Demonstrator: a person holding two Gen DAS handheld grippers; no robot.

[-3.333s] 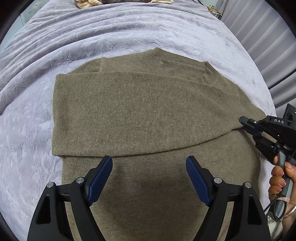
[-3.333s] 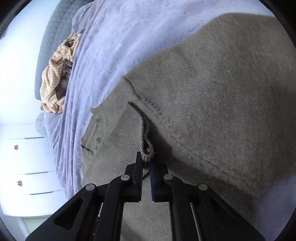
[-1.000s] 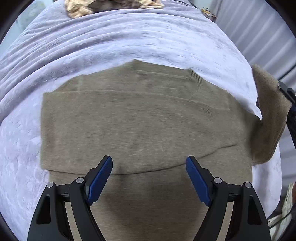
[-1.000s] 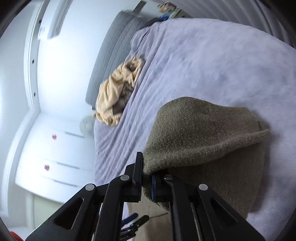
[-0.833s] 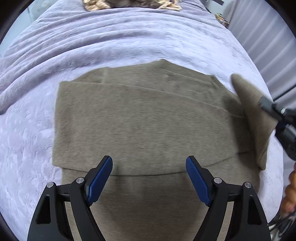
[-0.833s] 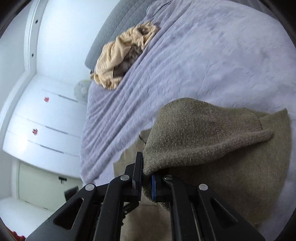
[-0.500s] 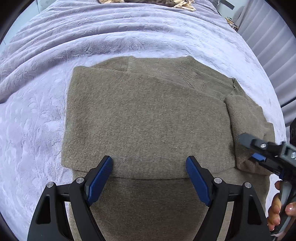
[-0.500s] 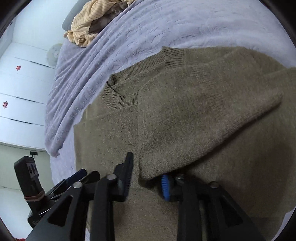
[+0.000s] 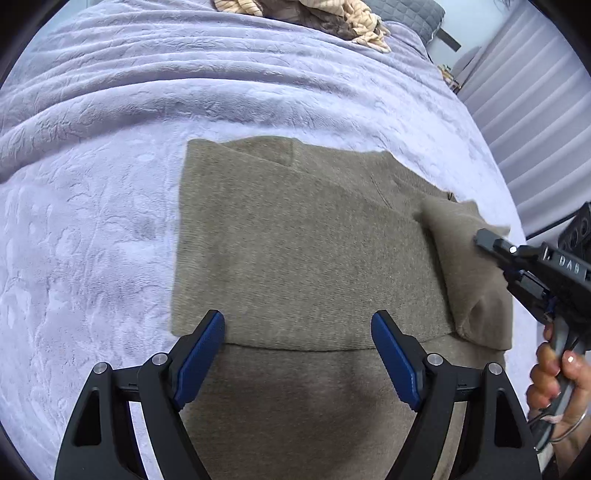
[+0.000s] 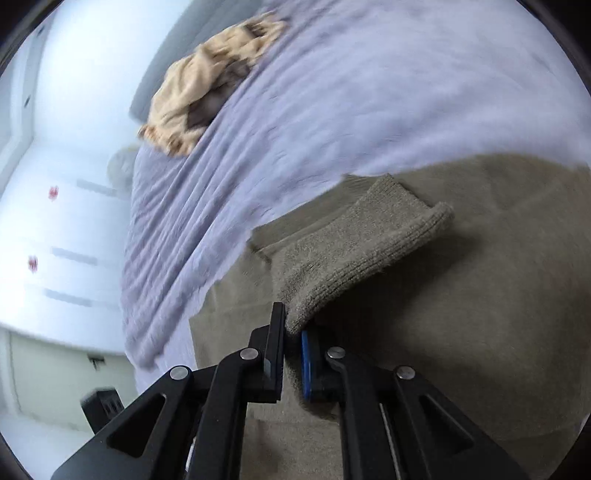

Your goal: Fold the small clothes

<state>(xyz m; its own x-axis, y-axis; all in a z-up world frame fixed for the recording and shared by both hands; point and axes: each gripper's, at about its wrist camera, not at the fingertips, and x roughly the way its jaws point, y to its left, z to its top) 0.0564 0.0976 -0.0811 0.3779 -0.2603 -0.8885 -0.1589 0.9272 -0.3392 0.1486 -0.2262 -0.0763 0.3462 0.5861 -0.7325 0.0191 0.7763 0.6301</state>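
Your right gripper pinches the olive-brown knit sweater's ribbed sleeve cuff.
Your left gripper hovers wide apart over the sweater on the lilac plush blanket.

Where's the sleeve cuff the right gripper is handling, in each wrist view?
Left wrist: the sleeve lies folded over the sweater's right side, right gripper at it.
Right wrist: centre, ribbed cuff pointing up-right, fabric between the nearly closed jaws.
Shared landmark: beige clothes pile on the blanket.
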